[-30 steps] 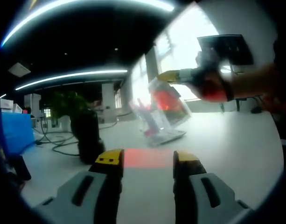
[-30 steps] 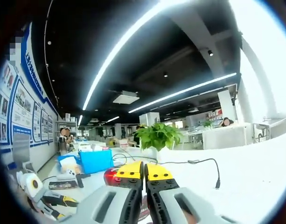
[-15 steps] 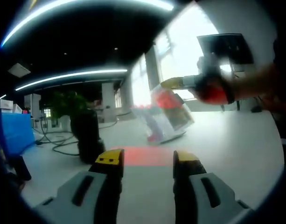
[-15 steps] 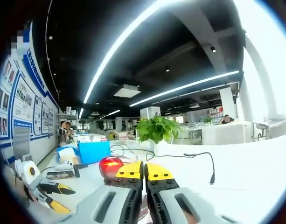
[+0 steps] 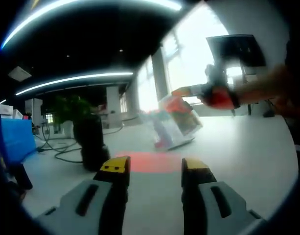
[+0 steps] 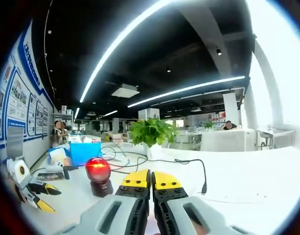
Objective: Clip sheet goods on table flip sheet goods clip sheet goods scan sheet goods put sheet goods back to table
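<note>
The sheet goods, a clear packet [image 5: 175, 122] with red and coloured print, hangs tilted over the white table [image 5: 247, 147], its lower edge at or just above the top. My right gripper [image 5: 183, 91] comes in from the right, shut on the packet's top edge. In its own view the right gripper [image 6: 150, 180] has both yellow tips pressed together, with a pale sliver of packet [image 6: 152, 228] low between the jaws. A black scanner [image 5: 93, 143] stands left of the packet and throws a red patch [image 5: 150, 162] on the table. My left gripper [image 5: 155, 169] stands open over that patch, holding nothing.
The scanner [image 6: 98, 172] glows red in the right gripper view. Behind it are a potted plant [image 6: 149, 133], a blue box [image 6: 83, 152], black cables [image 6: 189, 164], a tape roll [image 6: 17, 169] and pliers [image 6: 36, 188]. Cables [image 5: 61, 149] trail left of the scanner.
The right gripper has turned slightly with the packet, and the red glow on the packet has faded. The right gripper view has swung, so the scanner sits further left. The left gripper is still.
</note>
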A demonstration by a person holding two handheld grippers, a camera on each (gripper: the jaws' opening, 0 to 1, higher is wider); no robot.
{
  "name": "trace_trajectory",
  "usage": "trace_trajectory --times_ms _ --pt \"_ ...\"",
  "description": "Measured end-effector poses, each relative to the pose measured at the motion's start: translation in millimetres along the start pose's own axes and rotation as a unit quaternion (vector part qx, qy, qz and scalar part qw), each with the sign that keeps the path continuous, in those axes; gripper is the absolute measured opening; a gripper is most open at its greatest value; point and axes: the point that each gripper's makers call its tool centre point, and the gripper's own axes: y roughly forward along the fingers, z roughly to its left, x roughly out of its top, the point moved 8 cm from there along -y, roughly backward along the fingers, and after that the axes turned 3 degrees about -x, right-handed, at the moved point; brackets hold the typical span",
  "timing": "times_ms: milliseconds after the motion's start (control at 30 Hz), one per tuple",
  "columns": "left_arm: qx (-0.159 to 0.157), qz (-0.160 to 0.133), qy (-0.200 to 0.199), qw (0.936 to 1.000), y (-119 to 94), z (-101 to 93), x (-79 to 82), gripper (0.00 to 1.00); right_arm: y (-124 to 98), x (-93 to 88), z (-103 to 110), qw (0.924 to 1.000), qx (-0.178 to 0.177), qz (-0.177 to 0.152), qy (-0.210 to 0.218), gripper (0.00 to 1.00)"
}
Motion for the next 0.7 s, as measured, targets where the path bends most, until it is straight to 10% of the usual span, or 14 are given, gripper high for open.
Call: trace_trajectory --times_ms 700 --pt "0.001 0.010 0.008 0.9999 2 -0.9 -3.4 0.34 13 -20.9 -41 0.9990 -0.035 0.020 -0.019 0.00"
